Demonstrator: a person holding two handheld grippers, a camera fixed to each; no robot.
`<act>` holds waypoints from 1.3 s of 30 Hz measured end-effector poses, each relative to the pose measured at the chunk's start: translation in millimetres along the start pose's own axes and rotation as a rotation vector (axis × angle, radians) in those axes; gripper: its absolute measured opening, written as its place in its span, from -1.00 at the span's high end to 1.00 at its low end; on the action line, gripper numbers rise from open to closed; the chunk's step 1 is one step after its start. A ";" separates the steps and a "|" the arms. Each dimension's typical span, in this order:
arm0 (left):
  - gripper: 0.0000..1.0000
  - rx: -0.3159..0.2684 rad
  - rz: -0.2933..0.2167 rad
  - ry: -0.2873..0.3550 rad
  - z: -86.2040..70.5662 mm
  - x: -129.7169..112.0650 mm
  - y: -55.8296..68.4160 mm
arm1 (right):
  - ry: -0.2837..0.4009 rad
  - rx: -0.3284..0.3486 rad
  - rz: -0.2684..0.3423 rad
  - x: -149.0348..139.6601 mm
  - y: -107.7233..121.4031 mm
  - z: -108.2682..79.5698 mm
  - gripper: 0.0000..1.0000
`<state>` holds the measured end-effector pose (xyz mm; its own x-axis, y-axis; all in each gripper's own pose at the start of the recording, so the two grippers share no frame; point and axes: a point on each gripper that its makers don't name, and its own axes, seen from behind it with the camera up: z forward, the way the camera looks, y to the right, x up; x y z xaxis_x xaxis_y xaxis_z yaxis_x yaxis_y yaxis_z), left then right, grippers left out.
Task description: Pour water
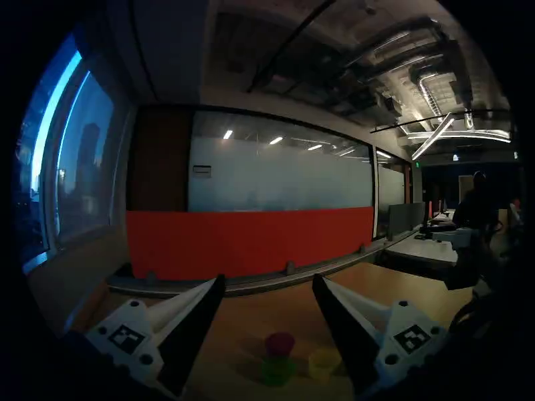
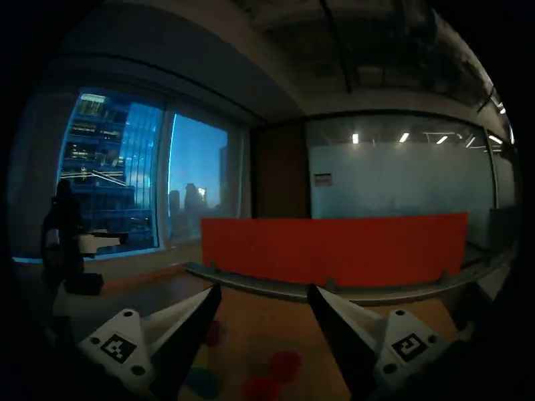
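Where the orange partition (image 1: 247, 244) bounds the wooden table's (image 1: 267, 314) far edge, bare tabletop lies open ahead. Left gripper (image 1: 267, 281) and right gripper (image 2: 263, 289) both gape wide, holding nothing. Low between the left one's fingers, a magenta cup (image 1: 279, 343) sits stacked on a green cup (image 1: 277, 371), with a yellow cup (image 1: 324, 363) just beside.

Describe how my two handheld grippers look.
The left gripper, a two-finger handheld tool, has tapering wedge-shaped fingers with white outer shells and dark inner faces. Each finger's base carries a square black-and-white marker tag and small dark screw heads. The right gripper looks the same, with its own marker tags.
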<state>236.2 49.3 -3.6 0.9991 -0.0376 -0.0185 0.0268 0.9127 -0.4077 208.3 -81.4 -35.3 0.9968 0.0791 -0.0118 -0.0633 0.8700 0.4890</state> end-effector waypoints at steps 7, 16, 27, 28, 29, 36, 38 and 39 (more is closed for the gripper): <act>-0.93 -0.044 -0.003 0.002 3.2 2.6 7.8 | -0.005 0.048 0.006 0.8 -7.9 2.0 -0.99; -0.93 -0.095 0.031 -0.037 5.8 -8.0 20.9 | -0.039 0.149 -0.014 -6.1 -31.9 1.6 -0.99; -0.93 -0.206 0.004 -0.118 7.1 -35.4 45.7 | -0.135 0.261 -0.044 -34.3 -59.5 3.5 -1.00; -0.93 -0.210 0.007 -0.123 7.6 -37.6 46.4 | -0.146 0.268 -0.048 -37.6 -60.7 3.9 -1.00; -0.93 -0.213 0.011 -0.129 8.2 -39.8 47.1 | -0.157 0.276 -0.052 -40.9 -61.9 4.2 -1.00; -0.93 -0.216 0.031 -0.161 12.2 -57.3 45.2 | -0.200 0.320 -0.092 -57.1 -70.8 3.9 -1.00; -0.93 -0.212 0.032 -0.174 13.9 -64.6 42.8 | -0.214 0.335 -0.101 -62.5 -73.4 3.0 -1.00; -0.93 -0.209 0.032 -0.181 14.7 -68.8 41.5 | -0.222 0.342 -0.106 -65.7 -74.5 2.6 -1.00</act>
<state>169.0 95.7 -5.8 0.9893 0.0806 0.1212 0.0064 0.8077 -0.5896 147.6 -152.6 -68.6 0.9856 -0.1414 0.0926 0.0226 0.6530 0.7571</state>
